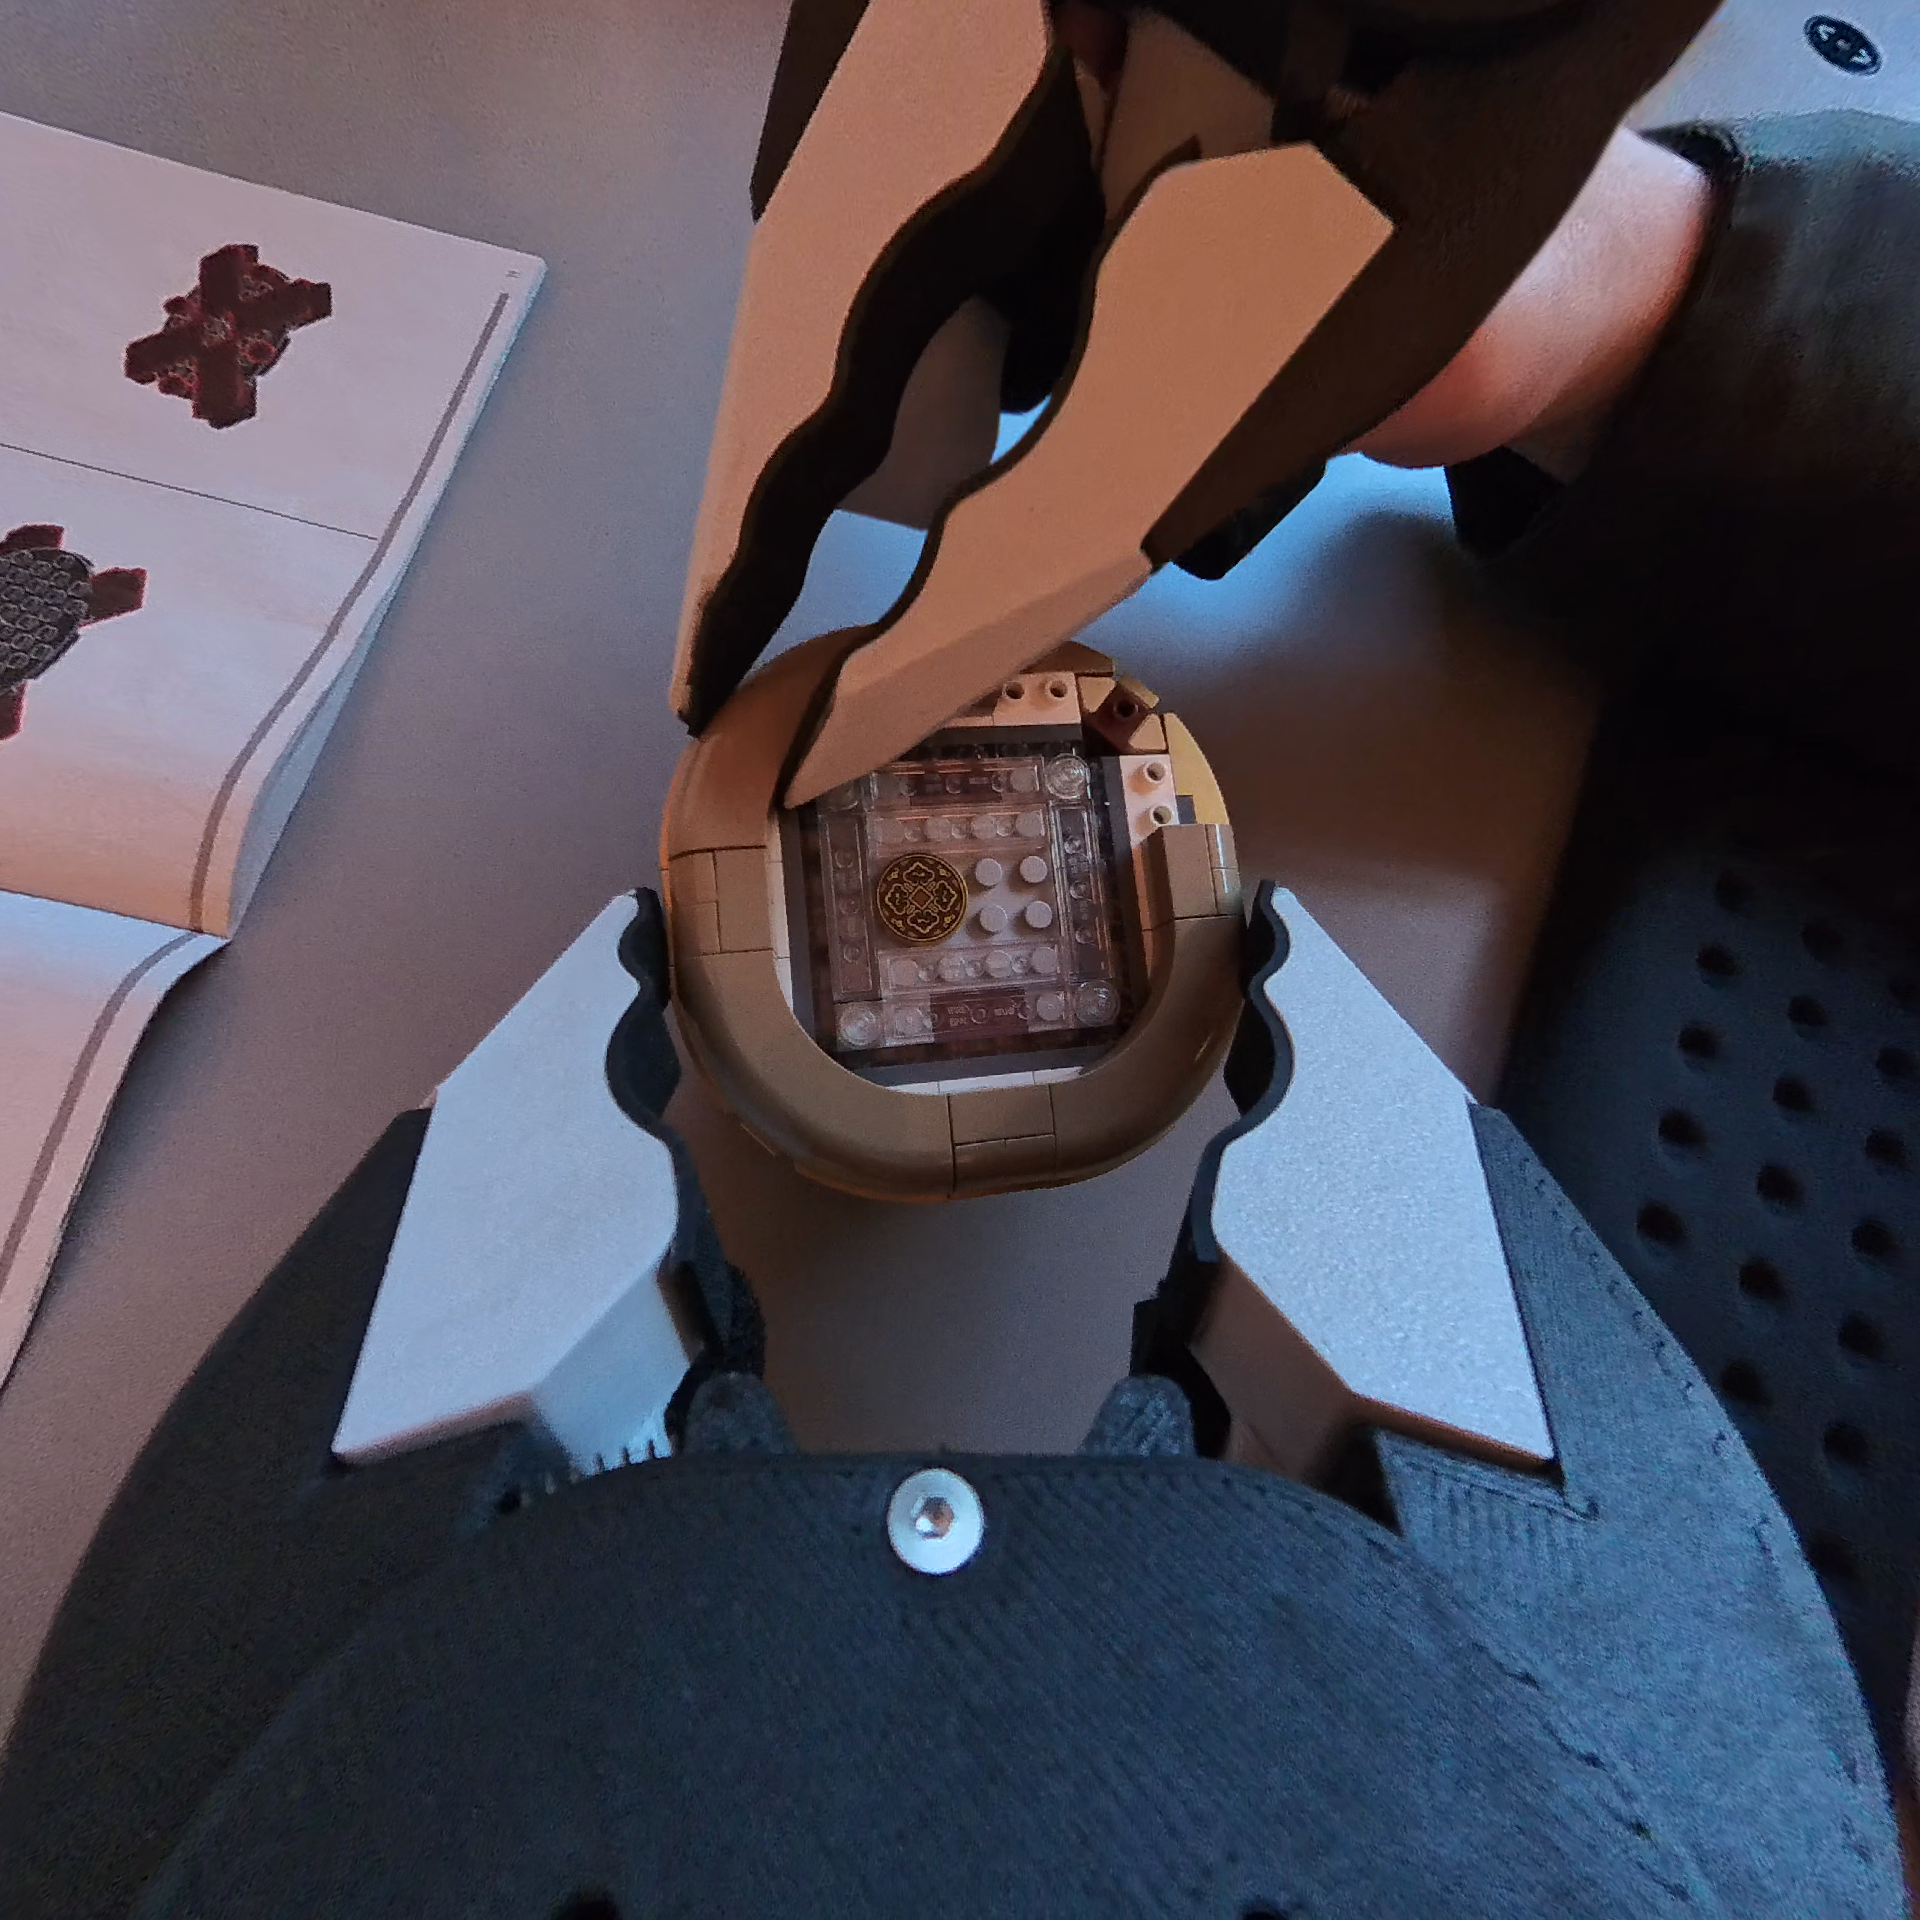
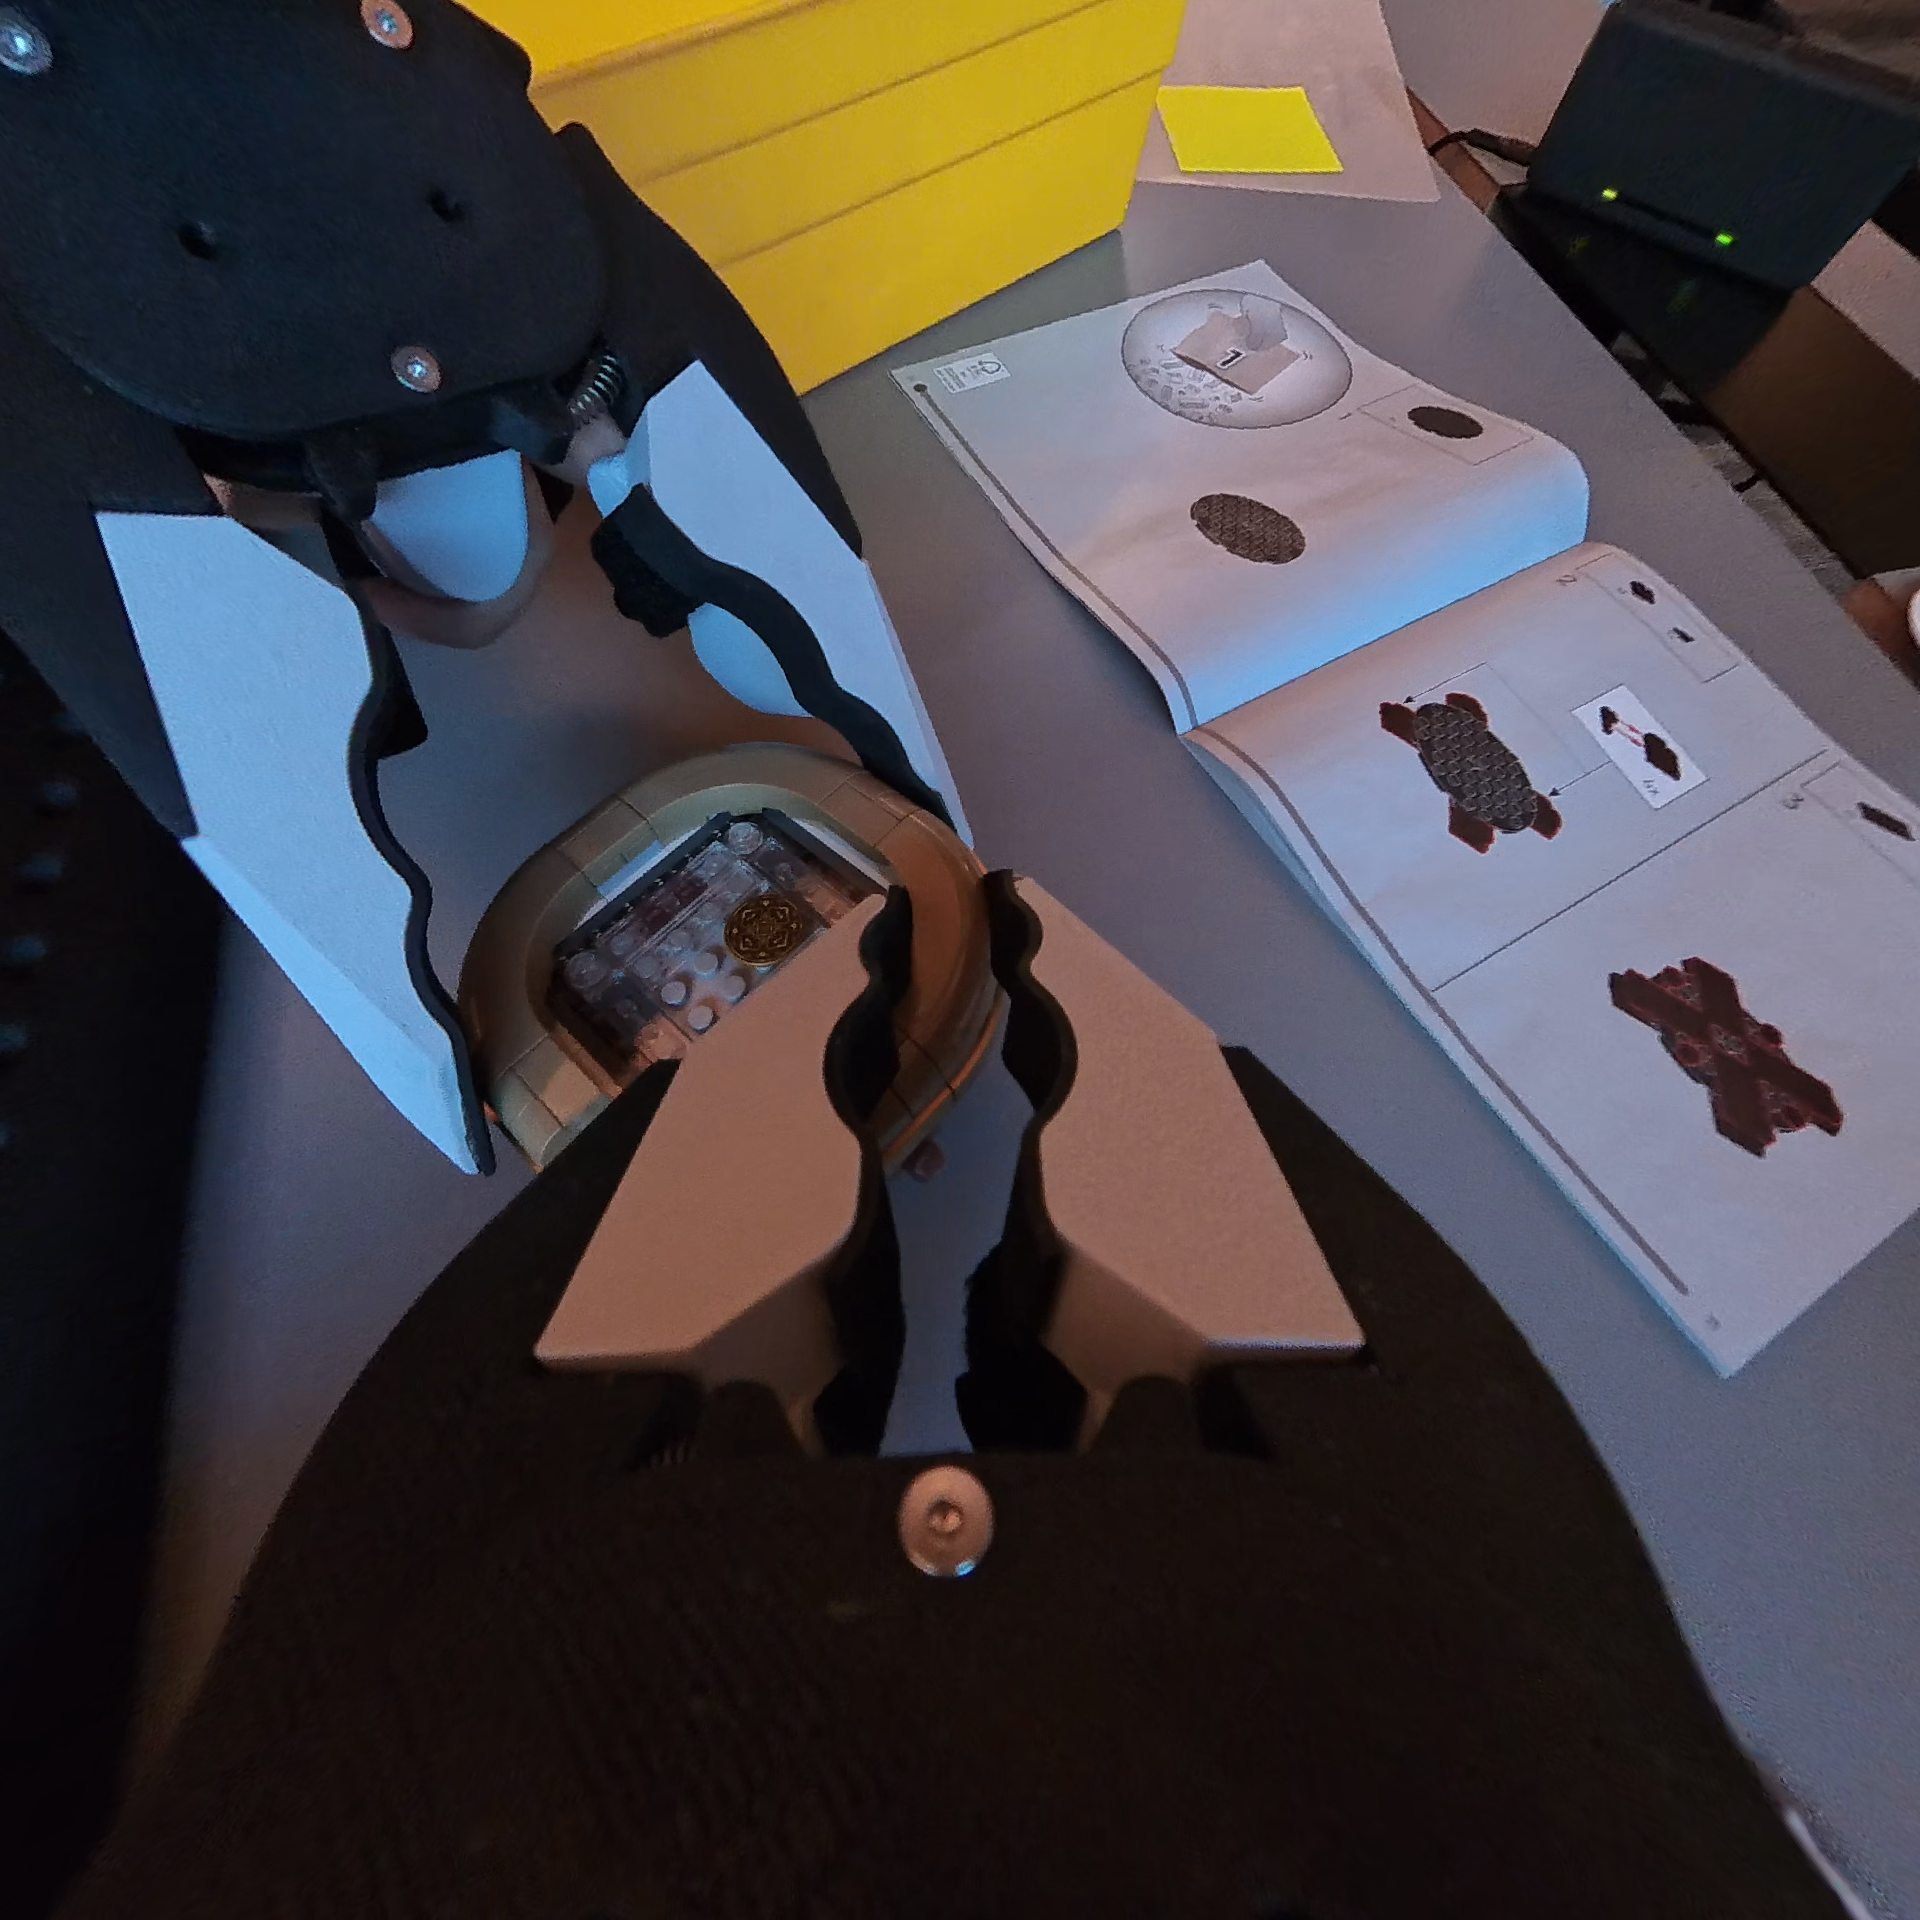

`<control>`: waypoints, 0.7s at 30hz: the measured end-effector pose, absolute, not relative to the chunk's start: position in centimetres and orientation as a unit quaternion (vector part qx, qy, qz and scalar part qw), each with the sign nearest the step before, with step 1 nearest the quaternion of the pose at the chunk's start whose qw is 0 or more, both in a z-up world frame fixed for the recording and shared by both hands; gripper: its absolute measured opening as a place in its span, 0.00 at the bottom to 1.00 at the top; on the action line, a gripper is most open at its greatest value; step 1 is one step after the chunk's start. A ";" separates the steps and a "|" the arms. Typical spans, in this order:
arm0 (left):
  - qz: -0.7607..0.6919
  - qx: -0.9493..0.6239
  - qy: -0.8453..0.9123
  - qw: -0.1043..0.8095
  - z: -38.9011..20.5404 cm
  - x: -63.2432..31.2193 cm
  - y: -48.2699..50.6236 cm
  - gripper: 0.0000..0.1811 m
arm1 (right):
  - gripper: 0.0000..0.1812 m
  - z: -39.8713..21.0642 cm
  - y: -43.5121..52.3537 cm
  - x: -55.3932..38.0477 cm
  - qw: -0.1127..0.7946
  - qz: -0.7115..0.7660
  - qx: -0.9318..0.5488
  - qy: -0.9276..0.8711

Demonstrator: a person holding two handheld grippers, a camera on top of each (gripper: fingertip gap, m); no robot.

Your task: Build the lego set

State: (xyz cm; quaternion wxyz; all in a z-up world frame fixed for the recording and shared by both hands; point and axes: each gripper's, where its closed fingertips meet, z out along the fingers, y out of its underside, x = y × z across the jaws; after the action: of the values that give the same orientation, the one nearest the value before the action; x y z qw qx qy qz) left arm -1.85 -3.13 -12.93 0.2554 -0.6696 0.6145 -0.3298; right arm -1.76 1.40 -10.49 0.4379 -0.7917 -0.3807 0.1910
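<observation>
A round tan lego model sits on the grey table, with a square of clear studded plates inside and a gold round printed tile. My left gripper is shut on the model, one finger against each side of the ring. My right gripper comes from above and is shut on the ring's far-left wall, one finger inside, one outside. In the right wrist view the right gripper straddles the tan ring. The left gripper reaches in from the upper left, near the gold tile.
An open instruction booklet lies left of the model, and shows in the right wrist view. A yellow bin and a yellow note stand behind. A black perforated mat lies right. A dark device sits far right. The left gripper's tips are roughly 5 cm from the right gripper's.
</observation>
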 end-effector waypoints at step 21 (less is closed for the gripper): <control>-0.329 -0.657 0.637 0.233 -13.2 -1.9 -3.6 0.61 | 0.08 -4.9 2.1 2.4 0.524 0.303 -0.750 -0.267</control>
State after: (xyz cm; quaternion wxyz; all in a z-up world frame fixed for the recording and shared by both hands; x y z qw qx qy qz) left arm -1.92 -3.60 -13.24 0.2327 -0.6569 0.6370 -0.3295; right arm 2.39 2.15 -4.93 0.5236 -0.7501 -0.2668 0.3034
